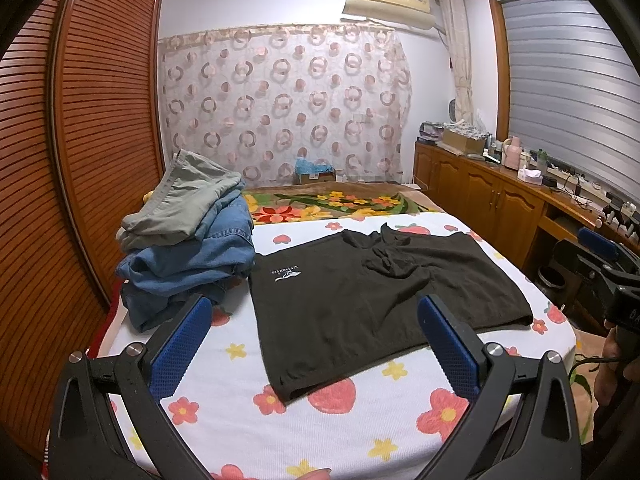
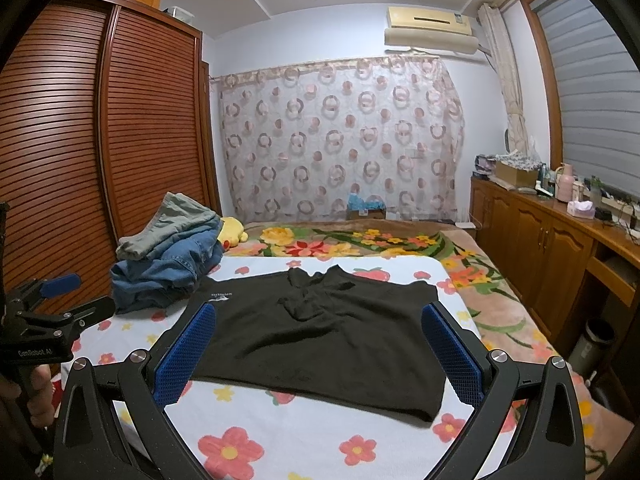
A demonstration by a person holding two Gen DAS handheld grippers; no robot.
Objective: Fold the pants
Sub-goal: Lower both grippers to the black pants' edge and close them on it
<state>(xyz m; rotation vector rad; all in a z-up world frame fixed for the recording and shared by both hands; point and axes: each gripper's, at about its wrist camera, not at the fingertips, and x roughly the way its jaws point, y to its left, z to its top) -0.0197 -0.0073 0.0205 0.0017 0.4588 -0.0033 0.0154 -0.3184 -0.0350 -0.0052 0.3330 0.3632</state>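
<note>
Dark pants (image 1: 360, 300) lie spread flat on the flower-print sheet (image 1: 320, 432) of the bed, with a small white logo near their left side and a bunched drawstring at the far waist. They also show in the right wrist view (image 2: 320, 340). My left gripper (image 1: 316, 340) is open and empty, held above the near edge of the pants. My right gripper (image 2: 320, 348) is open and empty, above the pants' near edge. The right gripper also shows at the right edge of the left view (image 1: 608, 268), and the left gripper shows at the left of the right view (image 2: 52, 300).
A pile of folded jeans and grey-green trousers (image 1: 188, 232) sits at the bed's left, next to a slatted wooden wardrobe (image 1: 80, 140). A floral blanket (image 1: 340, 202) covers the far bed. A wooden sideboard (image 1: 500, 192) with clutter runs along the right. A bin (image 2: 592, 344) stands by it.
</note>
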